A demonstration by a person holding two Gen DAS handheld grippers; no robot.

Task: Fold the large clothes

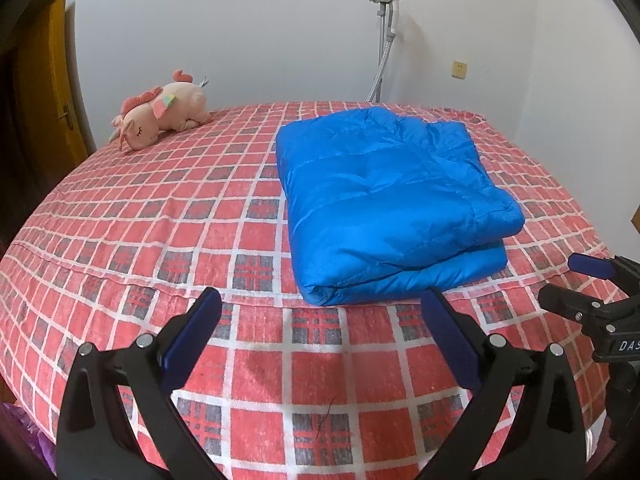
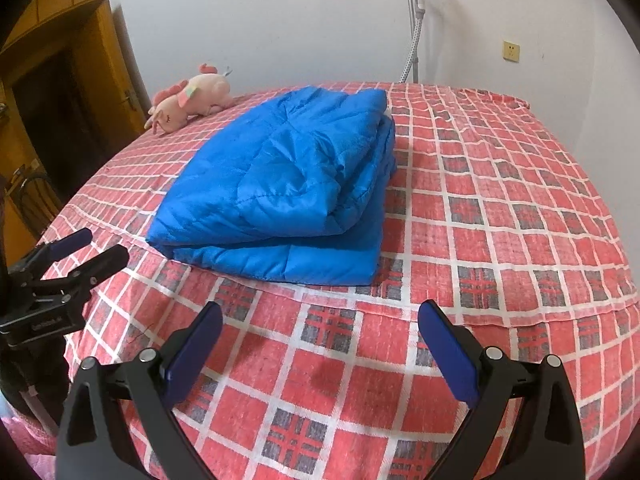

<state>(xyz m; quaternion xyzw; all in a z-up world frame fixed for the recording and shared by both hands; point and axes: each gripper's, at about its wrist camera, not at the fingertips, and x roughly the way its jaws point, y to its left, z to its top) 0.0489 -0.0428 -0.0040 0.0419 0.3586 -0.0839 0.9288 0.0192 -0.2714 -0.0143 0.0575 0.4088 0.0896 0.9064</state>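
A blue quilted jacket (image 1: 384, 200) lies folded into a thick rectangle on the red checked bed (image 1: 160, 216); in the right wrist view the jacket (image 2: 280, 184) sits left of centre on the bed (image 2: 500, 208). My left gripper (image 1: 320, 300) hovers open over the near edge of the bed, just short of the jacket's near fold, holding nothing. My right gripper (image 2: 320, 312) is open too, above the bedspread in front of the jacket. Each gripper shows in the other's view: the right gripper (image 1: 560, 280) at the right edge, the left gripper (image 2: 100, 246) at the left edge.
A pink plush toy (image 1: 160, 114) lies at the far left corner of the bed. A grey stand with a hose (image 1: 384, 40) rises behind the bed against the white wall. A wooden door (image 2: 56, 92) stands at the left.
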